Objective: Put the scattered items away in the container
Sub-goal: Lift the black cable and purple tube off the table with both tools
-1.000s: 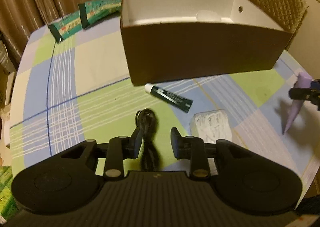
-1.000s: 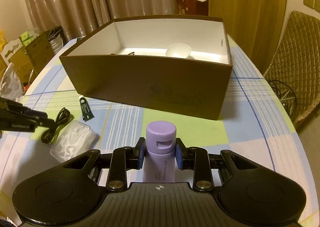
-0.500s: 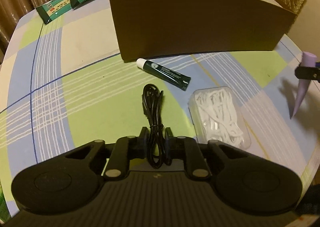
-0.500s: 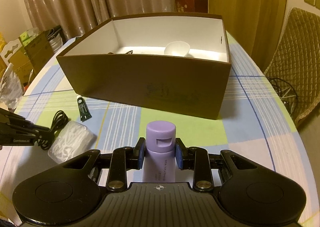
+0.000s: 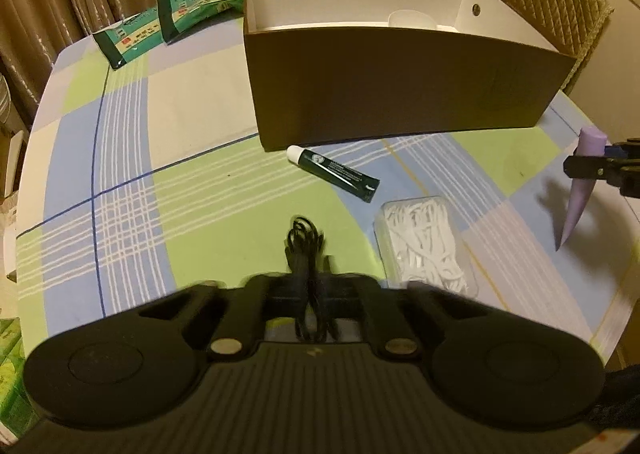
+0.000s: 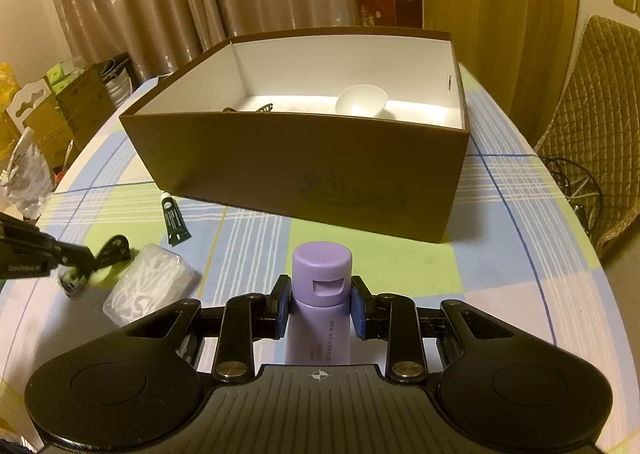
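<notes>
The brown box with white inside stands at the back of the checked table; it also shows in the right wrist view, holding a white bowl. My left gripper is shut on a coiled black cable and holds it off the cloth; the cable also shows in the right wrist view. My right gripper is shut on a purple tube, cap forward, in front of the box. A dark green tube and a clear packet of white picks lie on the table.
Two green packets lie at the table's far left. A quilted chair stands to the right of the table. Cardboard boxes and bags sit beyond the left edge. Curtains hang behind.
My left gripper closed on the black cable and has lifted it off the table. My right gripper with the purple tube has risen slightly toward the box.
</notes>
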A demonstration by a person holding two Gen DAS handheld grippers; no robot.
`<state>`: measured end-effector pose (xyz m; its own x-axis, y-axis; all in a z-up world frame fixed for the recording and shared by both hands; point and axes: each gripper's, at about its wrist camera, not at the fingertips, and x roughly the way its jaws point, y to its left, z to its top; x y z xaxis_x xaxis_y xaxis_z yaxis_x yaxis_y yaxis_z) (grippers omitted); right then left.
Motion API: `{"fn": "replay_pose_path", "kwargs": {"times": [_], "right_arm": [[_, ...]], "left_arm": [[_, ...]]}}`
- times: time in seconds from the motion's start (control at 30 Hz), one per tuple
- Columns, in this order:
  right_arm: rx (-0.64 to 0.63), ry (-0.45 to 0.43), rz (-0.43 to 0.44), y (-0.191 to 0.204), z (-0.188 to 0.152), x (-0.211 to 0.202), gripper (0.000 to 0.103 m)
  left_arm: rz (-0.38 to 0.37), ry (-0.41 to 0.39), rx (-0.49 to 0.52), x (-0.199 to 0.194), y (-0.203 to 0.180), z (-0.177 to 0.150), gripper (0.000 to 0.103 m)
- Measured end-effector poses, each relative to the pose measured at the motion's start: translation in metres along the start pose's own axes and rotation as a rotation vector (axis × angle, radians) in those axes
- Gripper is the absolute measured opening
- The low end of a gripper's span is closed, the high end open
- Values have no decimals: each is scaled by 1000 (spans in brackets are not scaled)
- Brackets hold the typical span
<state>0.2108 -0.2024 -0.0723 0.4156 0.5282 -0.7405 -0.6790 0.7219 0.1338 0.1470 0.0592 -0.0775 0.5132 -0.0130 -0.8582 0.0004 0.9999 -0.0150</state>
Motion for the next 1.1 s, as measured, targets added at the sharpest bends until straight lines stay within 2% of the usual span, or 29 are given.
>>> {"fn": "replay_pose_path", "kwargs": {"times": [0.07, 0.13, 0.17, 0.2, 0.33, 0.53, 0.6, 0.77, 1.1], "right_arm": [[2, -2, 0, 0, -1, -1, 28], [5, -4, -1, 0, -1, -2, 28], [8, -5, -1, -1, -1, -2, 28], [10, -5, -1, -1, -1, -3, 28], [12, -4, -3, -1, -1, -3, 28], [23, -6, -4, -2, -1, -5, 28], [25, -4, -6, -2, -1, -5, 28], [37, 0, -7, -5, 1, -4, 28], [33, 15, -4, -5, 5, 3, 28]], "left_arm": [[8, 29, -6, 7, 0, -2, 1], [7, 40, -24, 10, 1, -5, 11], [4, 38, -34, 10, 1, -6, 24], [1, 34, -33, 11, 1, -6, 31], [46, 32, 16, 22, -2, 1, 31], [60, 46, 14, 37, 6, 5, 30], [62, 60, 3, 43, 10, 4, 25], [23, 22, -39, 26, 18, 5, 23], [100, -16, -30, 29, 29, 13, 24]]}}
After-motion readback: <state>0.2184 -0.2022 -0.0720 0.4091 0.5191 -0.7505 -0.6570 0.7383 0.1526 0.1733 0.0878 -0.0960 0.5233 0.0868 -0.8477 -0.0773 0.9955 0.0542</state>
